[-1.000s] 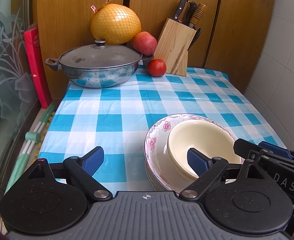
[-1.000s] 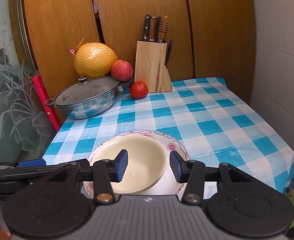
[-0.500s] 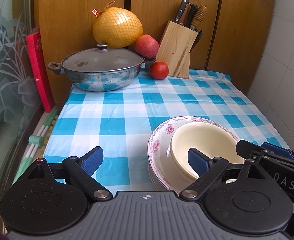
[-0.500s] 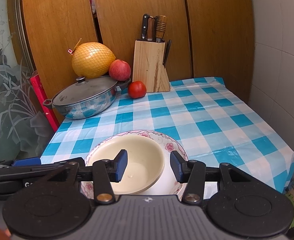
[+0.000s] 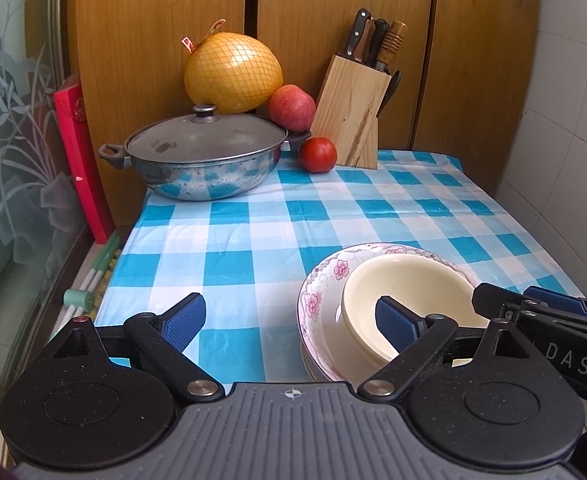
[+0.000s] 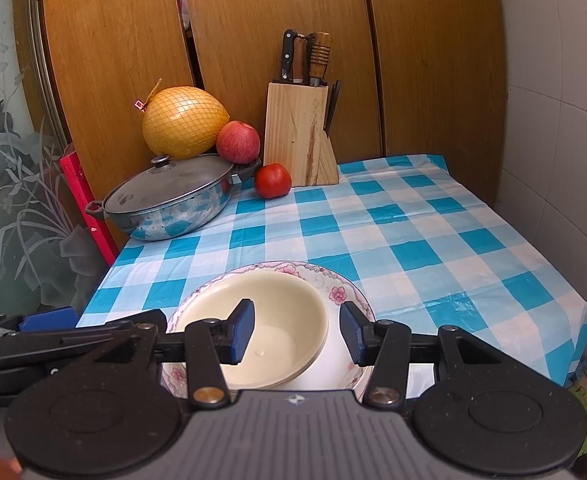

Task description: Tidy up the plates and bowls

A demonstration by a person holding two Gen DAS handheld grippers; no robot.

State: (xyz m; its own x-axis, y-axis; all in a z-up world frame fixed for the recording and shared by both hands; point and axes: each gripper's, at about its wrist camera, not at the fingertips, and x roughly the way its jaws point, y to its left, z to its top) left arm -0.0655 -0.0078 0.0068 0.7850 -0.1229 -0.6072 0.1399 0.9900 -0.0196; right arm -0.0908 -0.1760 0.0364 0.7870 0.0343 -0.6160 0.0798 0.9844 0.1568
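Note:
A cream bowl (image 6: 281,304) (image 5: 405,276) rests inside a floral-rimmed deep plate (image 6: 339,292) (image 5: 319,280) at the near edge of the checked table. My right gripper (image 6: 297,332) is open and straddles the bowl's right rim. Its left pad is inside the bowl, its right pad is over the plate, and neither presses. My left gripper (image 5: 291,322) is wide open. Its right finger (image 5: 397,324) hangs over the bowl's inside and its left finger (image 5: 185,318) over bare cloth. A finger (image 5: 553,302) of the right gripper shows at the right of the left wrist view.
At the back stand a lidded pot (image 5: 205,160), a netted pomelo (image 5: 233,74), an apple (image 5: 291,106), a tomato (image 5: 317,154) and a knife block (image 5: 351,112). Wooden panels close the back, a tiled wall (image 6: 553,120) the right, frosted glass (image 5: 9,160) the left.
In the left wrist view the whole scene has slid down and a little right, as the left gripper tilted slightly. The right gripper and the bowl have not moved.

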